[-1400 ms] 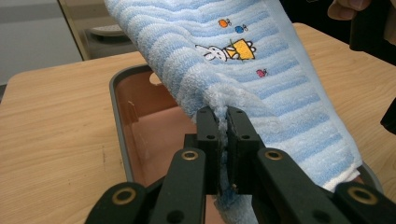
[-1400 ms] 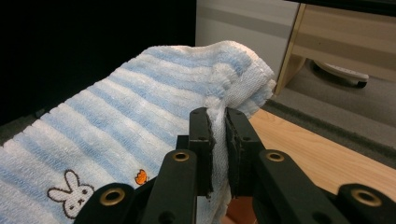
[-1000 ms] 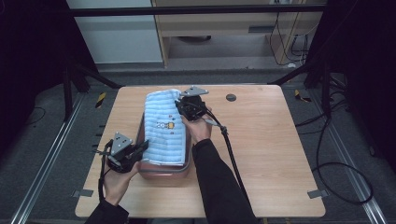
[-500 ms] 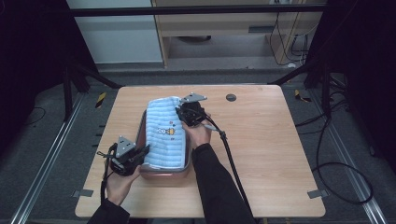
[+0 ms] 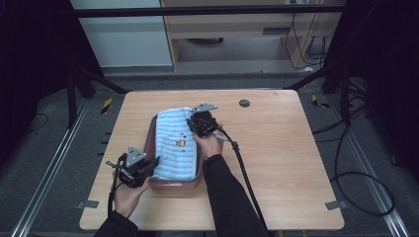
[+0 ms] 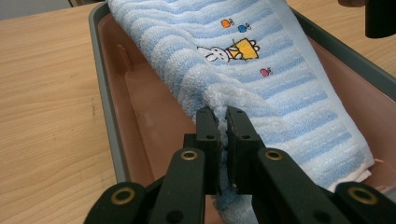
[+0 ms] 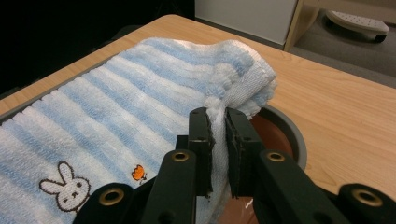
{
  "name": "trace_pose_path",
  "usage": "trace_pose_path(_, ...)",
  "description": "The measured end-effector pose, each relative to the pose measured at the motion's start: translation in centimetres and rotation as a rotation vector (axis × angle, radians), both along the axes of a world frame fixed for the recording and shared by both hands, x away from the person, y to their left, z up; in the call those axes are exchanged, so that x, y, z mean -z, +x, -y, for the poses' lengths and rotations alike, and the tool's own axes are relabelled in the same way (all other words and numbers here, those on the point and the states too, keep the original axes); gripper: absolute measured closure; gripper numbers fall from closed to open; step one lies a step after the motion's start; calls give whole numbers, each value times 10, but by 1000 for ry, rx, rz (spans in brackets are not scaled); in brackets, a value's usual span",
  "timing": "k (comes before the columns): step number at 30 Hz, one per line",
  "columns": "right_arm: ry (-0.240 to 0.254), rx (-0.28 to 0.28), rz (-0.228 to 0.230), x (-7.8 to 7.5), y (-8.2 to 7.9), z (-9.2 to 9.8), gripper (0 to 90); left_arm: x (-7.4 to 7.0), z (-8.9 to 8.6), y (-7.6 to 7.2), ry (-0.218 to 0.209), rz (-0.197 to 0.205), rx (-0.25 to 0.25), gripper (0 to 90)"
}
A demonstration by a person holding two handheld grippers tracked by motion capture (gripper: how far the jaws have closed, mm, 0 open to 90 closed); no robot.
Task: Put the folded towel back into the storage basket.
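So the whole thing hinges on how the towel (image 5: pixel 175 145) lines up with the tray (image 5: pixel 152 129): both run lengthwise away from the person on the counter (image 5: pixel 291 158), and the towel is stretched between the two grippers right over the tray, slightly skewed, its far end leaning right.

Going left to right in the high view: the left gripper (image 5: pixel 150 165) sits at the near left corner of the tray, jaws pressed together on the towel's near corner. The right gripper (image 5: pixel 192 123) is at the far end, pinching the far right corner of the towel the same way. So each hand has one end of the long axis, the left one nearer the person, the right one farther out.

My guess is the next move is lowering it flat into the tray, and the towel's axis has to stay parallel to the tray walls.

The left gripper view shows the towel's left edge hanging inside the tray with bare pink floor (image 6: pixel 144 102) beside it (can't tell that from above). The right gripper view shows the towel's bunched far end (image 7: pixel 243 79) riding above the tray's rounded rim (image 7: pixel 292 135), not down in it.
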State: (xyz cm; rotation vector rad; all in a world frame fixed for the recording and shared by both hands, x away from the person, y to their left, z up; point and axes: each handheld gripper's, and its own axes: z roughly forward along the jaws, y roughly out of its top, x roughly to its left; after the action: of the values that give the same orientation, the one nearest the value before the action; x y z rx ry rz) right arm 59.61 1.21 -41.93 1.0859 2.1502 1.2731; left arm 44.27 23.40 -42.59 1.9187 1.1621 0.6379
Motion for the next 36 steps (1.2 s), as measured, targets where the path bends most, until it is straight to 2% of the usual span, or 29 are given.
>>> trace_pose_path(9, -13, 2, -24, 7, 0, 1, 812, 3, 1, 1, 7, -18, 0, 841)
trace_pose_path(16, -42, 0, -42, 11, 1, 0, 788, 6, -1, 3, 1, -42, -6, 823)
trace_pose_path(21, -67, -5, -52, 14, 2, -1, 753, 6, 0, 4, 9, -42, -10, 804)
trace_pose_path(24, -70, -3, -47, 15, 1, -1, 738, 5, -1, 4, 4, -38, -18, 771)
trace_pose_path(30, -63, 5, -30, 12, -1, 3, 719, -2, -6, 2, -14, -2, -30, 730)
trace_pose_path(36, -54, 16, -14, 8, -3, 6, 641, -7, -8, 1, -24, 12, -35, 698)
